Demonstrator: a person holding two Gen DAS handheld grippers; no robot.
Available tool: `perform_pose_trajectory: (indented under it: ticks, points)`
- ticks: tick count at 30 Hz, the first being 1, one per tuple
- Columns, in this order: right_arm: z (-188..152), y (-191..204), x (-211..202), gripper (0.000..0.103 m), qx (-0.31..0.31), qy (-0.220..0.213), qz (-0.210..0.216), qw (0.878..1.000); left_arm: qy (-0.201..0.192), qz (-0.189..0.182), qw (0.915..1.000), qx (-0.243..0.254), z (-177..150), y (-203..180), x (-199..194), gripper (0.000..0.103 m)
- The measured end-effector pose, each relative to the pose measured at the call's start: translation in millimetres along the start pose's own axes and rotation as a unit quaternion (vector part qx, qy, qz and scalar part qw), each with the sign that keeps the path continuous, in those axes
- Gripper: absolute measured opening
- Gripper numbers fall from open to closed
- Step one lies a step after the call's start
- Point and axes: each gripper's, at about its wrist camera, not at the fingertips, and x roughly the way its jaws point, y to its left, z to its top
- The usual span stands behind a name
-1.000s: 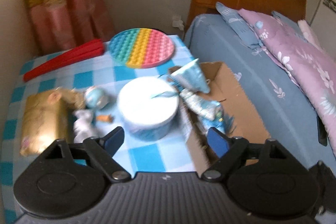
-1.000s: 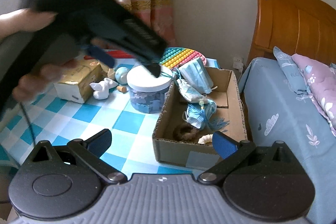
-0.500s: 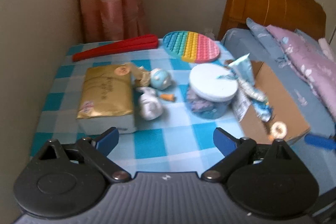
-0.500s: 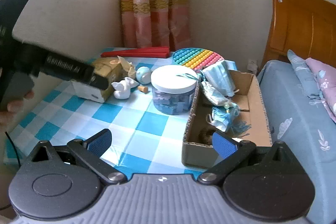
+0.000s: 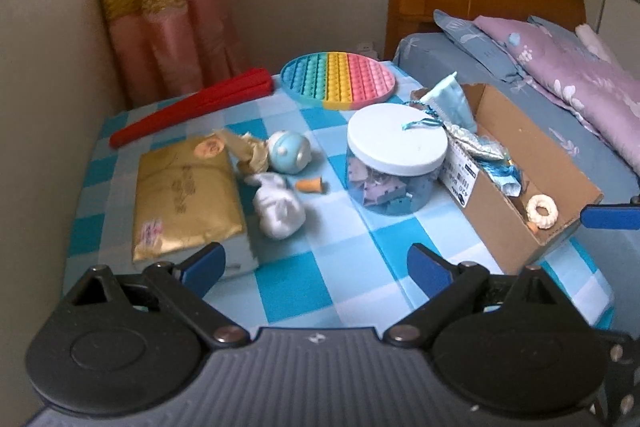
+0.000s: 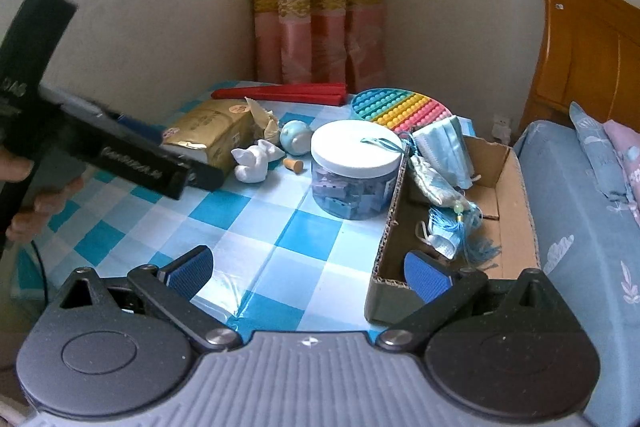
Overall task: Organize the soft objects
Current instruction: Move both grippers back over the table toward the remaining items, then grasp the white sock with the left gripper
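A: Left gripper [image 5: 316, 263] state?
B: Blue-padded fingers spread wide, nothing between them, hanging above the blue-and-white checked tablecloth [image 5: 304, 291]

A: Right gripper [image 6: 308, 271]?
B: Same, fingers well apart, empty, near edge of cloth, right finger in front of the brown cardboard box [image 6: 516, 227]

A: Box location?
B: On the cloth's right edge, against the blue-sheeted bed [image 6: 580, 239]. Touching or just beside the clear plastic jar with white lid [image 5: 396, 163], can't tell which

A: Soft items?
B: In the box: pale blue face masks [image 6: 444, 147] propped at far end, silvery blue pouch with a turquoise tassel [image 6: 468, 227] mid-box, white ring-shaped scrunchie [image 5: 542, 211] at near end. Turquoise string lying on the jar lid

A: Loose on the cloth?
B: White squishy bunny figure [image 5: 278, 207], round light-blue ball toy [image 5: 288, 146], small orange cork-like piece [image 5: 311, 184], all between jar and the gold foil-wrapped packet [image 5: 184, 195]. Round rainbow pop-it mat [image 5: 338, 79] and red folded fan [image 5: 192, 111] at far edge

A: Anything else?
B: Person's hand [image 6: 28, 195] gripping the left tool's black handle, at left in right wrist view
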Motion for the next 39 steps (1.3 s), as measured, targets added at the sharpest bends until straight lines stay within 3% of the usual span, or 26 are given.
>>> perform_pose_trajectory:
  ticks: [7, 14, 22, 24, 39]
  points:
    - [6.5, 0.3, 10.6, 0.103, -0.034, 0.01, 0.009, 0.999, 0.014, -0.018, 0.999, 0.038, 18.6, -6.3, 28.1, 0.096]
    - [9.5, -6.8, 24.5, 0.103, -0.028, 0.016, 0.029, 0.999, 0.039, 0.0, 0.996, 0.08, 38.6, -8.5, 60.6, 0.09]
    - [11.4, -12.6, 33.3, 0.103, -0.002, 0.009, 0.043, 0.999, 0.072, 0.025, 0.988, 0.134, 44.0, -14.8, 92.2, 0.071]
    - [11.5, -13.3, 33.8, 0.103, 0.005, 0.008, 0.049, 0.999, 0.083, 0.031, 0.9852, 0.147, 42.6, -17.1, 98.9, 0.063]
    - [10.9, -5.6, 34.2, 0.103, 0.006, 0.006, 0.079, 0.997, 0.115, 0.065, 0.9837, 0.122, 47.0, -3.0, 124.5, 0.055]
